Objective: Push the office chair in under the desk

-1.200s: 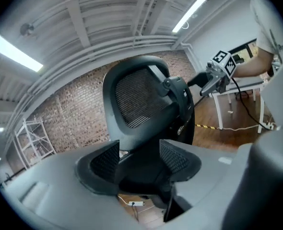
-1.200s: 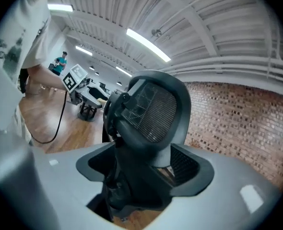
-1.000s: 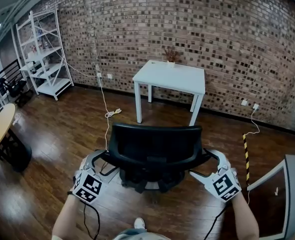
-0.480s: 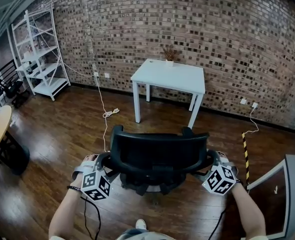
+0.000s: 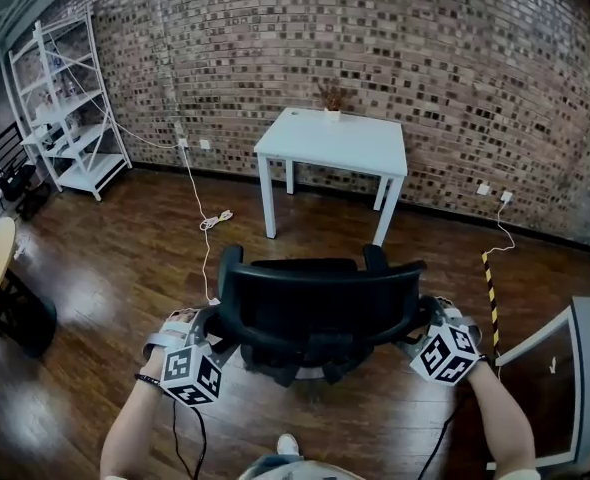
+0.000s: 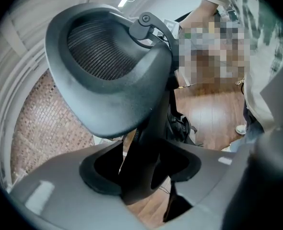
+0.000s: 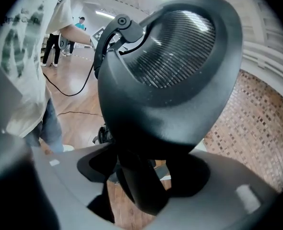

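Brick wall (image 5: 425,58), white desk (image 5: 335,140), floor cable (image 5: 203,258) near office chair (image 5: 320,303)

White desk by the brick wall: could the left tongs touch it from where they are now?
Probably not. The left tongs are closing around the office chair at its back edge, and a stretch of wooden floor lies between the chair and the white desk.

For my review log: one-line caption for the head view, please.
The left hand-held gripper and right hand-held gripper closing around the office chair backrest, white desk ahead.
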Demonstrator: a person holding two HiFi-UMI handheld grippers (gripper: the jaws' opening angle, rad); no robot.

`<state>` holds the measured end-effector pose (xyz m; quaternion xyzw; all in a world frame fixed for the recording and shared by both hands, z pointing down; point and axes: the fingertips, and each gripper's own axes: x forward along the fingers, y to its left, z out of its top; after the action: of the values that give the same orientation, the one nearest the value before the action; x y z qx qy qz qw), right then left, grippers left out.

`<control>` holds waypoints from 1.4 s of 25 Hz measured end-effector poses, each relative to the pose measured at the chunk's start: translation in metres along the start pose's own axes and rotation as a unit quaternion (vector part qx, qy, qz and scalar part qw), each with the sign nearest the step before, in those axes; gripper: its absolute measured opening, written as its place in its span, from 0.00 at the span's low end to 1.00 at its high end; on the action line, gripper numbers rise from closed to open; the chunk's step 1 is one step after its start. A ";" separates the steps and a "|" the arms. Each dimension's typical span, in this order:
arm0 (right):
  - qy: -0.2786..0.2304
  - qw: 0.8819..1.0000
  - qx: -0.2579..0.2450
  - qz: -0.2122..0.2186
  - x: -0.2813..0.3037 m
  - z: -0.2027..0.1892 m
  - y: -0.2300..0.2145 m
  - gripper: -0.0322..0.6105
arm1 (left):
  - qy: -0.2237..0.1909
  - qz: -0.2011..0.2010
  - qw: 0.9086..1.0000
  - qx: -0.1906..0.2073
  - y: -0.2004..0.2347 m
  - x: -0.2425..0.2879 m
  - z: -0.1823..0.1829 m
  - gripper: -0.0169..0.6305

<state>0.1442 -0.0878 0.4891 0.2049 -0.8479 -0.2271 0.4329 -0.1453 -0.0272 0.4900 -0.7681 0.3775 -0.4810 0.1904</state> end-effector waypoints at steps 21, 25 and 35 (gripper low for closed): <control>0.024 0.997 0.008 -0.067 0.072 0.006 -0.064 0.54 | -0.021 -0.007 1.000 0.015 0.084 0.079 -0.030 0.43; 0.032 0.997 0.008 -0.071 0.081 0.000 -0.079 0.53 | -0.022 -0.012 1.000 0.013 0.096 0.096 -0.027 0.44; 0.042 0.996 0.005 -0.084 0.108 -0.006 -0.114 0.53 | -0.026 -0.018 0.999 0.015 0.128 0.129 -0.027 0.44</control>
<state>0.1077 -0.2402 0.4974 0.2866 -0.8100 -0.2494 0.4468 -0.1878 -0.2058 0.4952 -0.7842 0.3508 -0.4698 0.2032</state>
